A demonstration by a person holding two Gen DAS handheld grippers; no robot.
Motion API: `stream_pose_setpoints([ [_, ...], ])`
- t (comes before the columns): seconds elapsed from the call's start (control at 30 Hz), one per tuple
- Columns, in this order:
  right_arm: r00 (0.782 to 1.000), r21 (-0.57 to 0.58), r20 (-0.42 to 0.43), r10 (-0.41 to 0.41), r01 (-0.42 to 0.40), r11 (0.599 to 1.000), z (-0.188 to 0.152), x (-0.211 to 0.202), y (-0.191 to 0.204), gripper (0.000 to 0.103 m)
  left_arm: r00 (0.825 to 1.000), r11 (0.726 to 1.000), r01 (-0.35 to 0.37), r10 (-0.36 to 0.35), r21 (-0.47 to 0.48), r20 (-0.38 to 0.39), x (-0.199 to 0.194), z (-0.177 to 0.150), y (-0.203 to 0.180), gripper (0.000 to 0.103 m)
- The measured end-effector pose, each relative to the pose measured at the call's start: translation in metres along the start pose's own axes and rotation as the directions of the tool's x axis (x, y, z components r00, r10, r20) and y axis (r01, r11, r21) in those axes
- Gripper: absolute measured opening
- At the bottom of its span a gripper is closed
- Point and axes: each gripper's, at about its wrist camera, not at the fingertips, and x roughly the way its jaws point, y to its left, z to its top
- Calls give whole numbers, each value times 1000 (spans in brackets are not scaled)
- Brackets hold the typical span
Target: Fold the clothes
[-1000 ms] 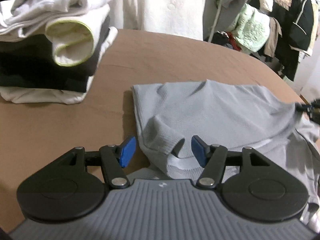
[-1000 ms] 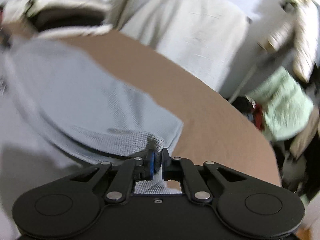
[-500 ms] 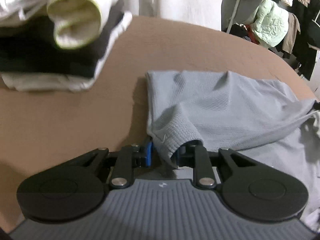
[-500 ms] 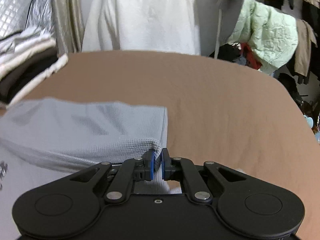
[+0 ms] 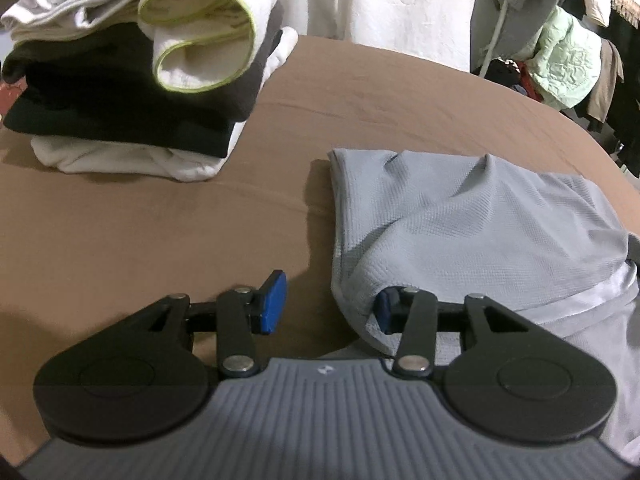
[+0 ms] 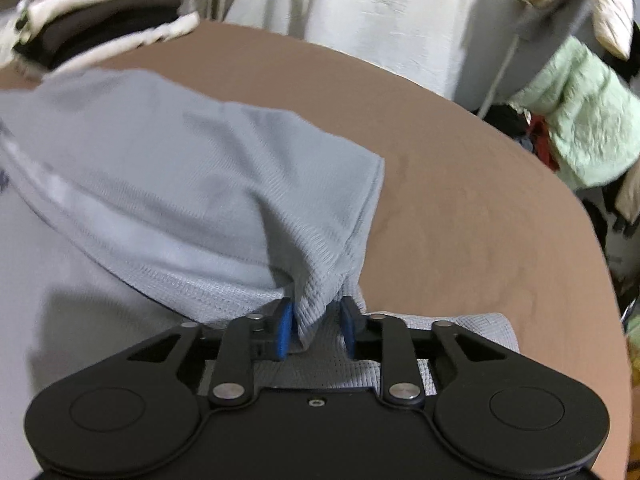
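The grey garment [image 5: 472,216] is folded on the bench [image 5: 160,240]. Left gripper [image 5: 328,312] and right gripper [image 6: 314,328], just opened, are spread; its hem lies loosely between each.

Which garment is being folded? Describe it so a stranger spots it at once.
Start at the brown table. Skip the stack of folded clothes at its far left; the grey shirt lies alone to the right, doubled over. It is the only pale grey, waffle-textured piece, and the only one not stacked.

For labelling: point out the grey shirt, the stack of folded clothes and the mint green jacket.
grey shirt [image 5: 460,216]: left wrist view, folded upper layer.
stack of folded clothes [image 5: 132,92]: left wrist view, dark middle layers.
mint green jacket [image 5: 568,64]: left wrist view, quilted front.
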Motion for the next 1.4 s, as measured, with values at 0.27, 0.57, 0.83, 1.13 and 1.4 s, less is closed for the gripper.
stream_pose_setpoints([
  [0.27,989,-129,46,-142,147,981,-2,1,18,31,999,980,-28,34,197,-26,9,-7,-27,8],
  [0.57,916,-33,244,-319,337,941,17,-36,7,13,972,952,-193,153,236,176,-23,5,-38,8],
  [0.83,941,34,218,-258,257,966,56,-30,-33,6,961,933,-232,176,274,216,-20,43,-58,8],
  [1.13,985,365,88,-148,106,925,288,-4,-137,5,927,888,-363,315,282,202,35,216,-59,8],
  [1.4,978,415,15,-208,183,891,353,87,-174,0,925,899,-376,379,225,33,130,268,-41,7],
])
